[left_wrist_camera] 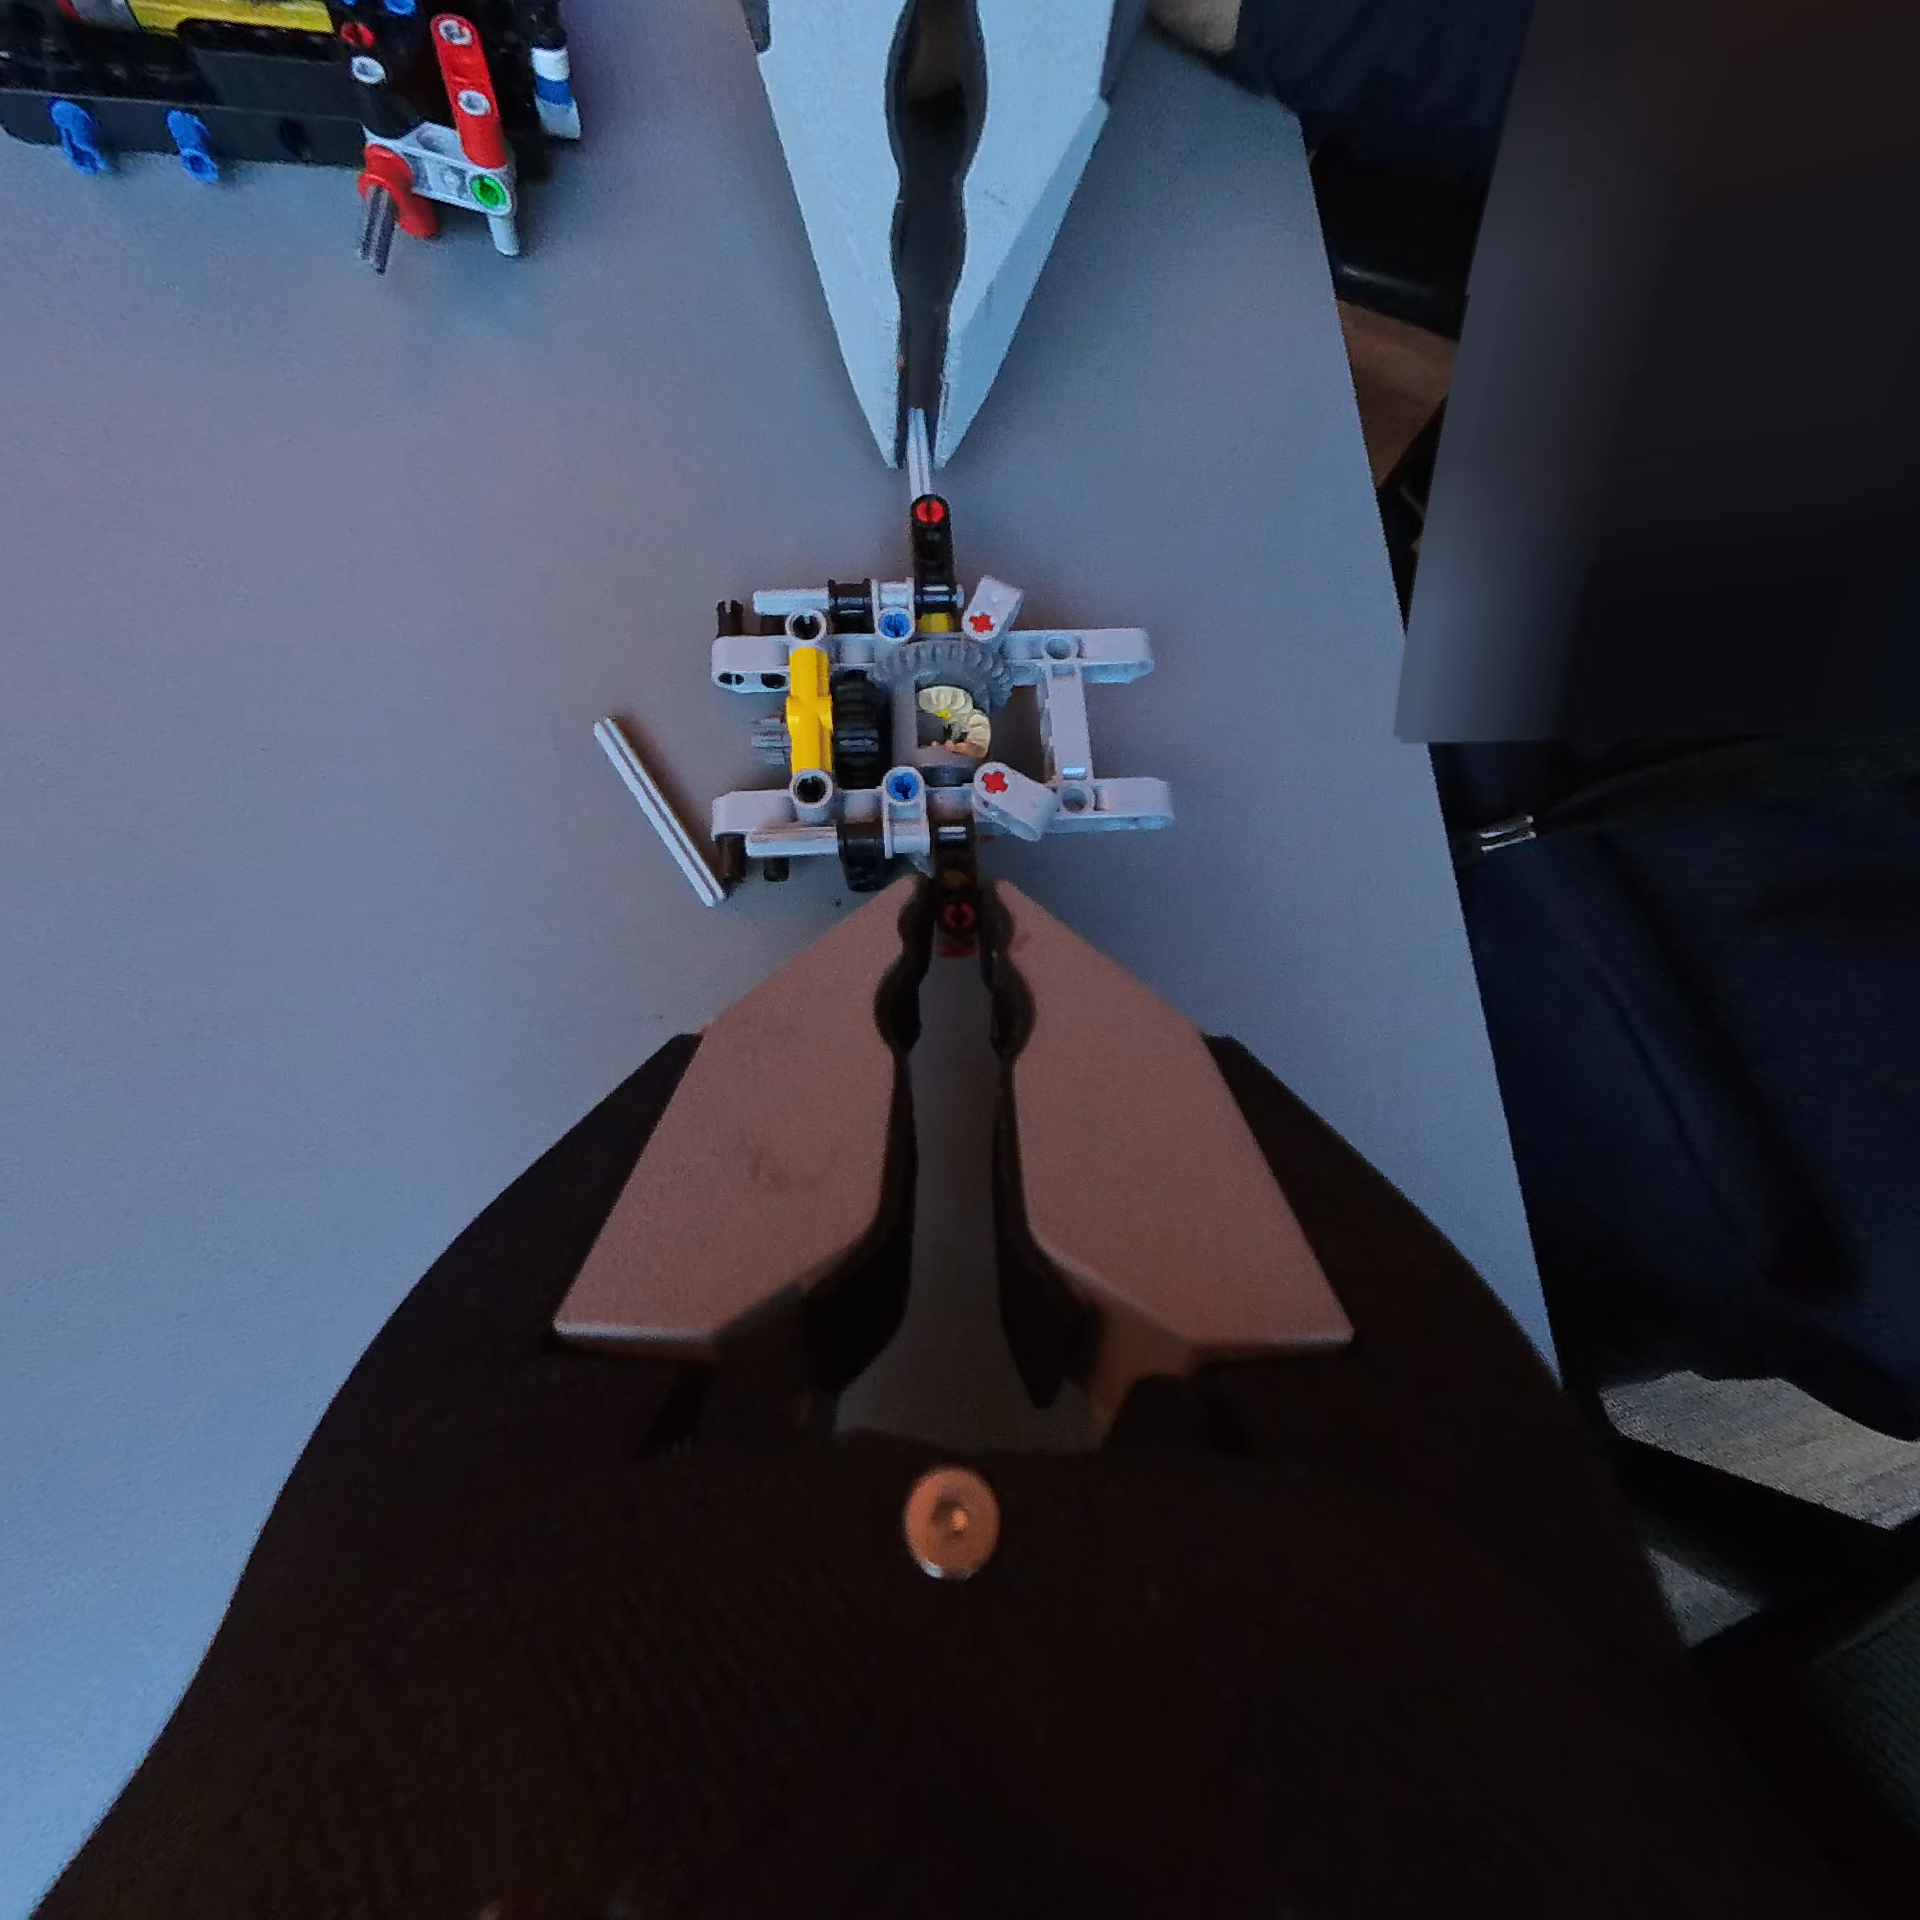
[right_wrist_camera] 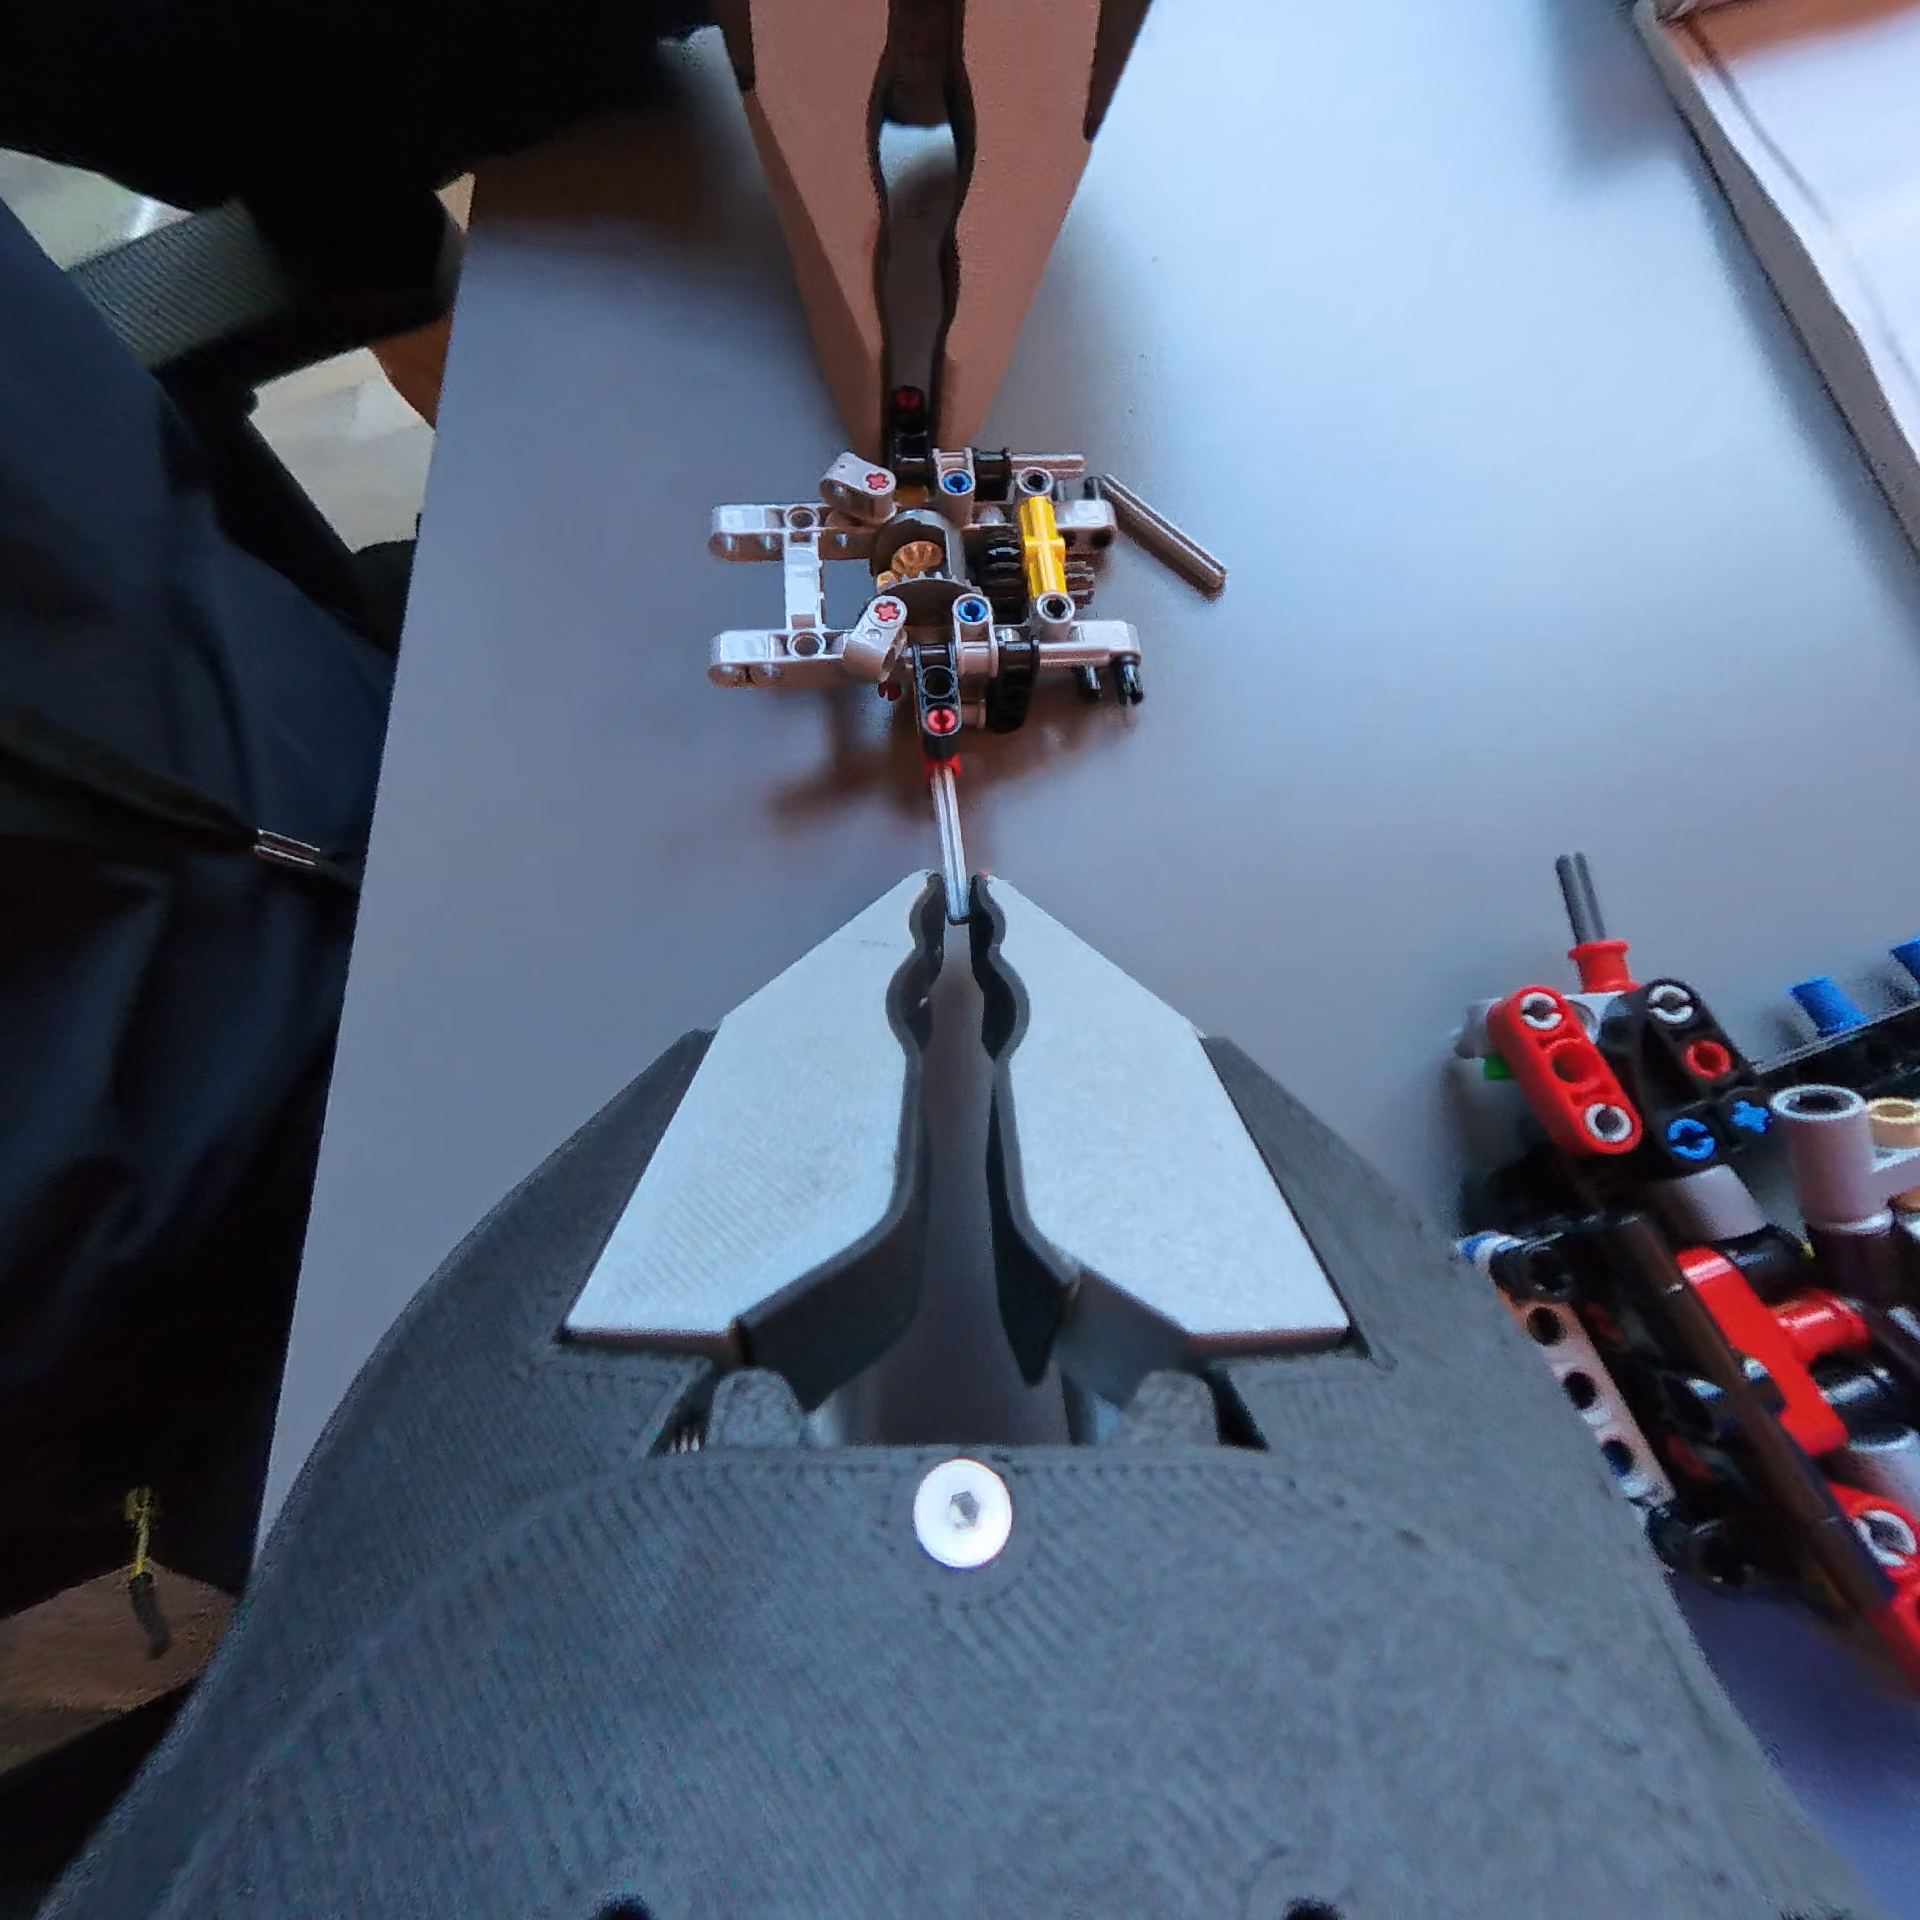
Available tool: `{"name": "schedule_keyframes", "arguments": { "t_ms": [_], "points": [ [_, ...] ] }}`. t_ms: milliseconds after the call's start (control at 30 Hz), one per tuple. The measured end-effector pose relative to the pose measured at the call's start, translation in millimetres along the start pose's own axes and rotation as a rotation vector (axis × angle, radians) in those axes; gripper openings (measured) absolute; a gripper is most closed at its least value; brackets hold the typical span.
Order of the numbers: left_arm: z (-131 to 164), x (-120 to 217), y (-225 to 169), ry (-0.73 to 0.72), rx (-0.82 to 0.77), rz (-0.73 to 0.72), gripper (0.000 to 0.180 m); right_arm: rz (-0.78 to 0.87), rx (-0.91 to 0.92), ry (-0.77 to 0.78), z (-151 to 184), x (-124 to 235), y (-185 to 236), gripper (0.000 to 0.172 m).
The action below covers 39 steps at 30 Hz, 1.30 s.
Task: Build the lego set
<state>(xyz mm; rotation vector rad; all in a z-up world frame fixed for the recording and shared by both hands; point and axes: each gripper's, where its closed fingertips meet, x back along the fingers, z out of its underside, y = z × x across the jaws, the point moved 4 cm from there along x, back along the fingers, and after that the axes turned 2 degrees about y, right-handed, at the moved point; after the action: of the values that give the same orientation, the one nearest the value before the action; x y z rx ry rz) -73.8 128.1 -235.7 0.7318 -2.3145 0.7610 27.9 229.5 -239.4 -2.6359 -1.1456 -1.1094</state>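
A small grey brick-built frame [left_wrist_camera: 940,717] with gears, a yellow piece and blue and red pins lies on the grey table [left_wrist_camera: 312,623]. My left gripper [left_wrist_camera: 956,914] with brown fingers is shut on the short black link [left_wrist_camera: 957,894] that sticks out of the frame's near side. My right gripper [right_wrist_camera: 958,899] with grey fingers is shut on a thin light-grey axle [right_wrist_camera: 948,831]. The axle's far end meets the black link with a red pin [right_wrist_camera: 938,707] on the frame's [right_wrist_camera: 925,582] other side. The right gripper also shows in the left wrist view [left_wrist_camera: 920,457], opposite mine.
A loose grey axle [left_wrist_camera: 660,810] lies beside the frame. A bigger black, red and blue brick model [right_wrist_camera: 1714,1247] stands by the right gripper; it shows in the left wrist view [left_wrist_camera: 312,94] at the far left. The table's edge [left_wrist_camera: 1403,727] and a person's dark clothing lie beyond it.
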Motion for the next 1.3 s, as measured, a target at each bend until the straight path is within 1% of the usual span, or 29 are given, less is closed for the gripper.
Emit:
{"name": "schedule_keyframes", "arguments": {
  "t_ms": [167,300,400,500,567,633,700,767,900,1167,1300],
  "points": [
    [-1.3,-4.8,1.5,0.009,-0.054,-0.061,0.006,-0.003,0.026,0.028,2.0,-3.4,3.7,0.002],
    [-1.1,-5.0,1.3,0.007,-0.059,-0.069,0.006,-0.015,0.015,0.03,2.0,-3.6,4.9,0.001],
    [-0.7,-5.1,1.2,0.014,-0.066,-0.078,0.006,0.014,0.065,0.035,1.7,-4.4,7.7,0.001],
    [-0.2,-4.6,1.2,0.022,-0.064,-0.085,0.005,0.082,0.14,0.041,0.0,-4.6,9.2,0.001],
    [-0.3,-4.0,1.5,0.019,-0.045,-0.076,0.005,0.107,0.151,0.043,-1.2,-4.7,8.9,0.002],
    [-0.6,-3.5,2.4,0.007,-0.009,-0.055,0.005,0.078,0.096,0.035,-1.2,-5.2,6.8,0.002],
    [-1.7,-3.3,4.0,-0.016,0.049,-0.027,0.005,-0.007,-0.037,0.02,-0.5,-4.7,2.5,0.002],
    [-2.9,-3.1,7.5,-0.042,0.113,-0.007,0.005,-0.056,-0.14,-0.008,-1.2,-1.5,-3.3,0.002],
    [-5.4,-0.8,9.6,-0.088,0.19,0.04,0.006,-0.134,-0.263,-0.08,-3.8,4.5,-7.1,0.002],
    [-9.0,3.8,10.8,-0.149,0.286,0.113,0.006,-0.222,-0.387,-0.128,-4.9,6.8,-9.8,0.001],
    [-9.5,4.2,11.1,-0.159,0.309,0.129,0.005,-0.23,-0.409,-0.149,-6.3,8.1,-11.4,0.001]
  ]
}}
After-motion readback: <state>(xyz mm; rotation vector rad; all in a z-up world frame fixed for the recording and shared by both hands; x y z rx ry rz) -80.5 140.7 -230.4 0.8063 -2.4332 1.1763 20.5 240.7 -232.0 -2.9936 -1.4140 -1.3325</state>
